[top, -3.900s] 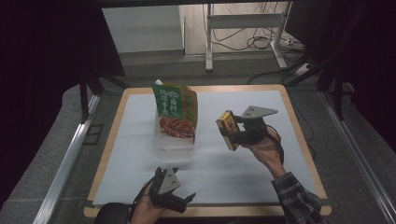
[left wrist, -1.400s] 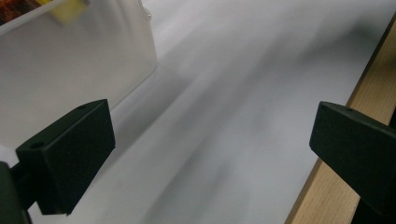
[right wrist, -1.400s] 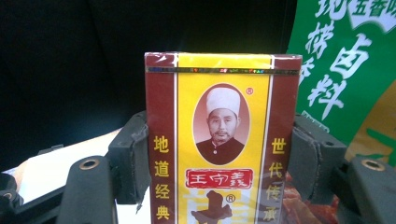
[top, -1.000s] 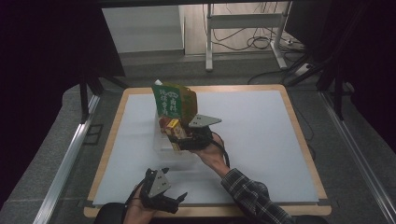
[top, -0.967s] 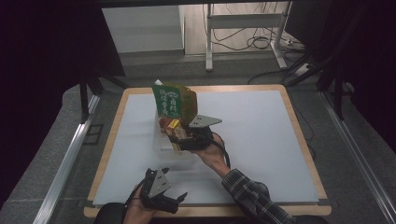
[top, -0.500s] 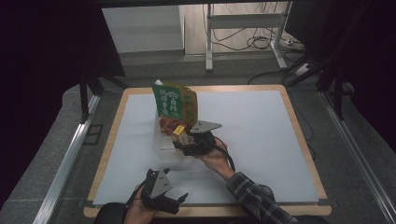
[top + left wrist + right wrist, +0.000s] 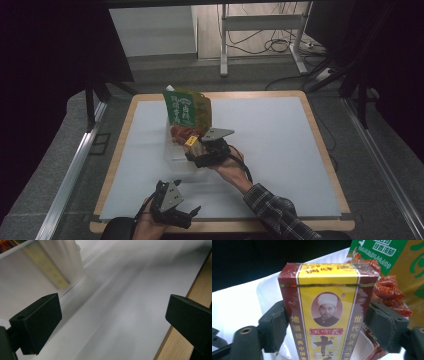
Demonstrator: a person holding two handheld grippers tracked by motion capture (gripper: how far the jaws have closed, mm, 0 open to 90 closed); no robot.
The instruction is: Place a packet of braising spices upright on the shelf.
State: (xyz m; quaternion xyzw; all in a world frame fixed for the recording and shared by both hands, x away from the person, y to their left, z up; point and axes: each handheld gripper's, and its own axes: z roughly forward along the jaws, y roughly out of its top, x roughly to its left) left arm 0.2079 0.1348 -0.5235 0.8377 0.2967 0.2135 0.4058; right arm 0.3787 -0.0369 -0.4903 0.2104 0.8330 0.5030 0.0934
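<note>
On the white table top with a wooden edge [image 7: 320,150], we see our right gripper [image 7: 196,150] pinching the small red and yellow box [image 7: 328,312] just over the clear plastic tub [image 7: 175,157], not let go yet, beside the green snack bag [image 7: 186,109], while our left gripper [image 7: 187,215] waits spread open.

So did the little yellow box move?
Yes. The right gripper carried the box left across the table, over to the clear tub by the green bag.
</note>
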